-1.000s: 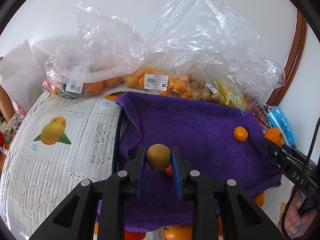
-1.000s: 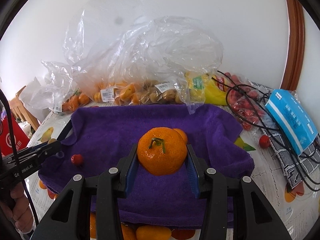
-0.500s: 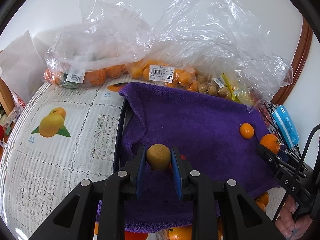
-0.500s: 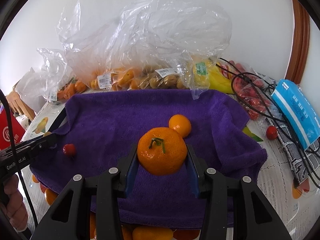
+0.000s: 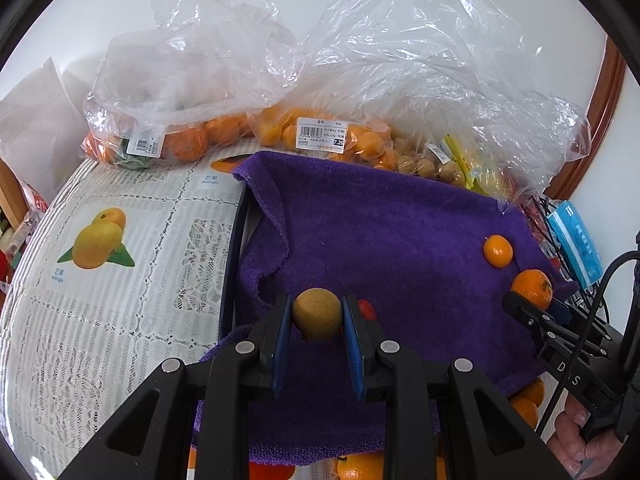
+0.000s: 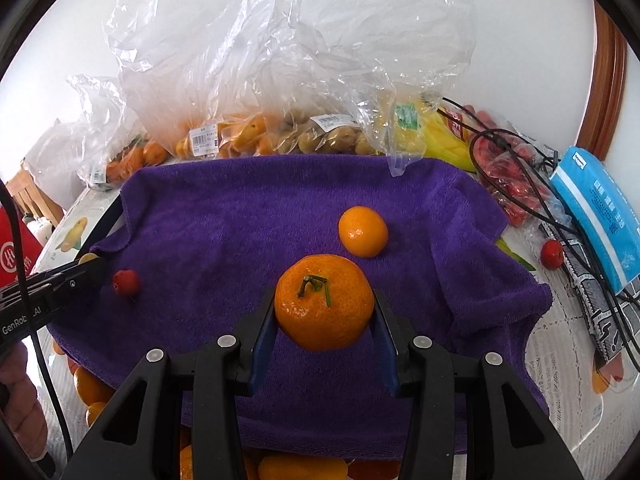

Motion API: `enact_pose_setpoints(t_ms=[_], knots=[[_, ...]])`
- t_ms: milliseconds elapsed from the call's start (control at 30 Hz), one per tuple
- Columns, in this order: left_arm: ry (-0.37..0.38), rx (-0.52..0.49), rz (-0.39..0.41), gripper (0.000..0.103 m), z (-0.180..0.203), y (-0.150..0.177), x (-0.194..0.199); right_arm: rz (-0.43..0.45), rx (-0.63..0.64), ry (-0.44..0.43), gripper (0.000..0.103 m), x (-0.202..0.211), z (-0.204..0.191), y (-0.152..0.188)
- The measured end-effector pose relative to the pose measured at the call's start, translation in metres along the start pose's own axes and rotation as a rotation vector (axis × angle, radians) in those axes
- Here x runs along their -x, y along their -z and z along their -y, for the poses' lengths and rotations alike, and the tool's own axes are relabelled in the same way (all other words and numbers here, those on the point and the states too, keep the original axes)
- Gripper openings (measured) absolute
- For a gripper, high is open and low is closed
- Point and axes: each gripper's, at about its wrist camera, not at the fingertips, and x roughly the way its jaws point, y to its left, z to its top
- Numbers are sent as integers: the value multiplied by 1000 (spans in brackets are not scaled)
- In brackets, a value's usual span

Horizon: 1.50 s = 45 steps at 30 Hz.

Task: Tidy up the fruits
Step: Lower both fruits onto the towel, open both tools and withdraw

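Observation:
My left gripper is shut on a small round brown fruit, held over the near left part of a purple towel. A small red fruit lies on the towel just behind its right finger. My right gripper is shut on a mandarin with a green stem, held over the towel. A smaller orange fruit lies on the towel just beyond it. The red fruit lies at the towel's left, close to the left gripper.
Clear plastic bags of oranges, small orange fruits and brown fruits line the back by the wall. Black cables, a blue packet and a loose red fruit lie at the right. More oranges sit under the towel's near edge.
Both grippers have moved forward and lower over the towel, still holding their fruits. The small orange fruit and the red fruit now appear closer.

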Motion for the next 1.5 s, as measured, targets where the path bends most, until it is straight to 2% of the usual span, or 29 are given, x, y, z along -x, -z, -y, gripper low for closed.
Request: enact_pose_setpoints(t_ms=[333, 467, 667, 1033, 1167, 1500], knots=[[22, -25, 2, 24, 6, 4, 1, -30, 9, 10, 44, -5, -1, 1], [24, -35, -13, 24, 9, 5, -2, -20, 33, 53, 44, -3, -4, 1], [21, -35, -30, 24, 8, 6, -6, -31, 58, 52, 45, -5, -7, 1], [25, -52, -26, 25, 12, 6, -5, 26, 20, 25, 45, 10, 0, -1], [43, -50, -32, 38, 14, 5, -3, 31, 11, 33, 45, 10, 1, 0], [48, -25, 6, 45, 14, 2, 12, 69, -13, 26, 45, 27, 0, -4]])
